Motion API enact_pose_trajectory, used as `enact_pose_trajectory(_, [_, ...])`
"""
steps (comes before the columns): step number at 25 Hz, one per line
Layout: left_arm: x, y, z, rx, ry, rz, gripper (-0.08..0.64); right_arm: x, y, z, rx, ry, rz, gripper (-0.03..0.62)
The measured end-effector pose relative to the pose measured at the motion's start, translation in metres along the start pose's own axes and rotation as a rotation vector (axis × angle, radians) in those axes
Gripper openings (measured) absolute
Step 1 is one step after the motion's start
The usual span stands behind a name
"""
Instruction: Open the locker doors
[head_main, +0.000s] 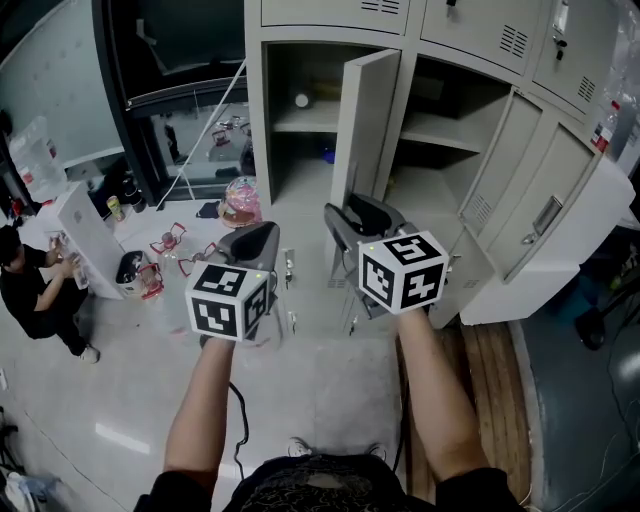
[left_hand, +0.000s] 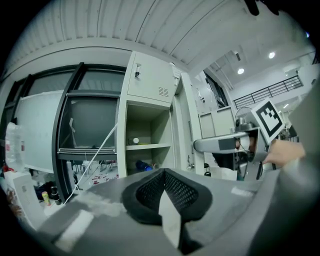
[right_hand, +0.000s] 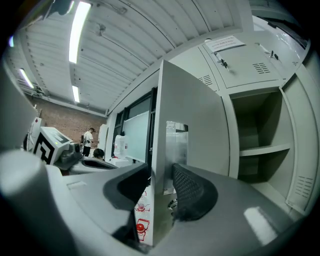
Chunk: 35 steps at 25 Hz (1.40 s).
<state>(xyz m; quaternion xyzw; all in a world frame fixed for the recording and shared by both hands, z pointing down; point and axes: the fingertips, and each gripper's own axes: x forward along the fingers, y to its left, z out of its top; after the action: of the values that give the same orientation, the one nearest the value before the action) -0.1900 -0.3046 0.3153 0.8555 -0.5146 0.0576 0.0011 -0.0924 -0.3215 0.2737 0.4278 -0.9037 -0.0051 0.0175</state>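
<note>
Beige lockers stand ahead of me with two lower compartments open. A narrow locker door hangs ajar between them. In the right gripper view this door's free edge runs up between the jaws of my right gripper, and both pads lie against it. The head view shows the right gripper at that door's lower edge. My left gripper hangs to the left of it, away from the lockers. Its pads meet, and the left gripper holds nothing.
Two wider doors of the right compartment swing out to the right. The upper lockers are closed. A person crouches at the far left by a white board. A pink bag and red-framed items lie on the floor. A wooden pallet lies to my right.
</note>
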Motion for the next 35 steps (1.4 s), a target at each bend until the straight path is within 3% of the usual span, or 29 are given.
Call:
enact_pose_trajectory(13, [0.023,-0.063,0.008,-0.011,-0.001,0.013,0.000,-0.045,-0.034,-0.002,0.003,0.011,0.062,0.144])
enact_pose_trajectory(35, [0.064,-0.136,0.025,0.008,-0.007,-0.014,0.000,-0.094,-0.095,-0.004,0.014,-0.001,0.069,0.147])
